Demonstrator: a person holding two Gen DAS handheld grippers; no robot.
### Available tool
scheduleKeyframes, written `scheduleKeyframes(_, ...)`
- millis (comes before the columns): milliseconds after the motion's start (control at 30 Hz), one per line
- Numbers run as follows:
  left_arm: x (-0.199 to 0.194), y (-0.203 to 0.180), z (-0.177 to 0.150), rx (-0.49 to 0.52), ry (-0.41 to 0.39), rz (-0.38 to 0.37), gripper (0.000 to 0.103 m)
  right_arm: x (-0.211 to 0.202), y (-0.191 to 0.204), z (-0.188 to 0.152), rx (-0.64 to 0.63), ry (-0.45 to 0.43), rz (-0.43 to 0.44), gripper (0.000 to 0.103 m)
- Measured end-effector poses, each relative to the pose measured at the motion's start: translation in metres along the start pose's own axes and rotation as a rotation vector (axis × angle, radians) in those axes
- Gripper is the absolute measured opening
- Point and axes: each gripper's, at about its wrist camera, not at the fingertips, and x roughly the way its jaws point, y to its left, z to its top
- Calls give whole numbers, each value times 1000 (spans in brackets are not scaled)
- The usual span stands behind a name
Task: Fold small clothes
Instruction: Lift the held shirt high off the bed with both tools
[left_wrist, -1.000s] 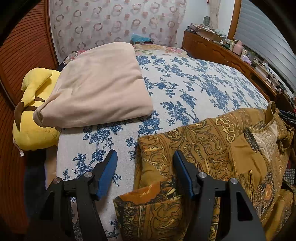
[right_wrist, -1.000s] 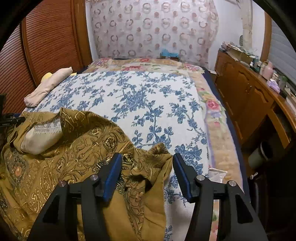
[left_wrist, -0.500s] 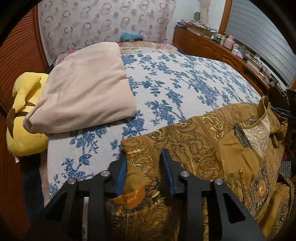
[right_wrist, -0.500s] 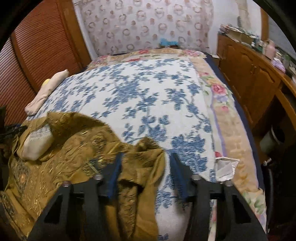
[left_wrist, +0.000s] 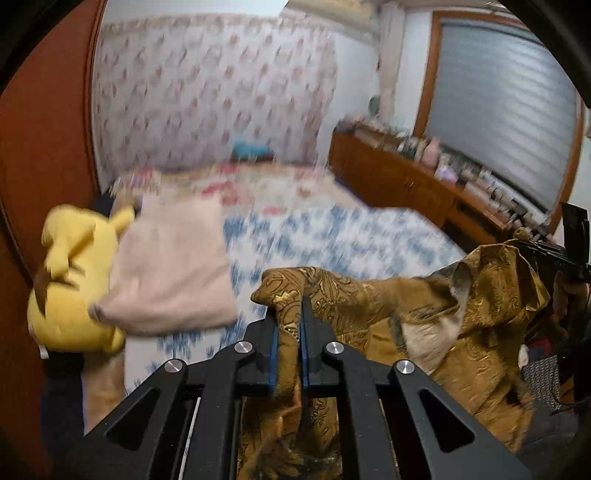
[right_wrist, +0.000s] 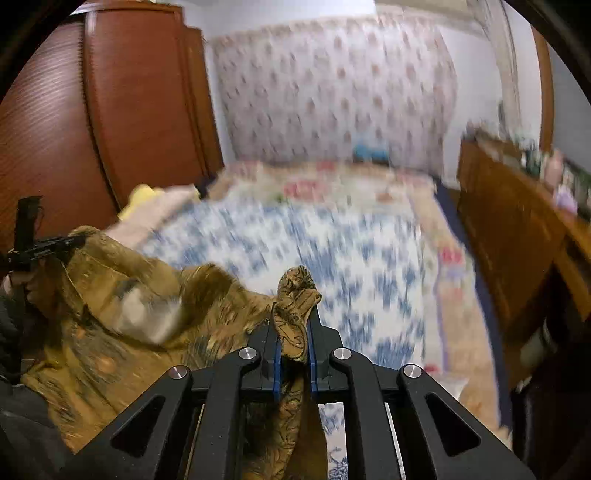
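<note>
A gold-brown patterned garment (left_wrist: 461, 317) with a pale lining hangs stretched between my two grippers above the bed. My left gripper (left_wrist: 287, 314) is shut on one corner of it, cloth bunched between the blue pads. My right gripper (right_wrist: 294, 325) is shut on the other corner of the garment (right_wrist: 122, 314). Each gripper shows at the far edge of the other's view, the right gripper (left_wrist: 569, 254) at the right and the left gripper (right_wrist: 40, 247) at the left. Both views are motion-blurred.
The bed (right_wrist: 332, 251) has a white cover with blue flowers. A beige folded blanket (left_wrist: 170, 269) and a yellow plush toy (left_wrist: 70, 280) lie at its left side. A wooden cabinet (right_wrist: 517, 229) with clutter runs along the right. A wooden wardrobe (right_wrist: 122, 110) stands left.
Both grippers closed on the garment's corners and lifted it off the bed. The views tilted up toward the far wall.
</note>
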Motion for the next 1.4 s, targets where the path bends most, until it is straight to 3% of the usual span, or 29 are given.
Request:
scheduleKeyframes(233, -62, -18, 75, 90, -171, -16, 9, -84, 39, 66, -119, -185, -30, 10)
scheduleKeyframes(433, -118, -25, 125, 138, -322, 18, 9, -155, 58, 126, -185, -364, -75, 10)
scheduleKeyframes(633, -160, -17, 154, 160, -425, 70, 9, -193, 64, 164, -212, -454, -124, 10)
scheduleKeyframes(767, -158, -5, 171, 155, -447, 119, 9, -202, 64, 188, -237, -490, -199, 10)
scheduleKeyframes(867, -135, 11, 181, 128, -419, 139, 9, -182, 57, 202, -212, -461, -211, 10)
scheduleKeyframes(1033, -67, 36, 180, 113, -316, 168, 9, -102, 59, 209, -192, -353, -214, 10)
scheduleKeyframes(1267, 85, 83, 147, 58, -97, 193, 9, 35, 24, 193, -128, -152, -167, 10)
scheduleKeyframes(1400, 151, 91, 123, 29, 7, 190, 9, 113, 7, 178, -102, -23, -194, 10)
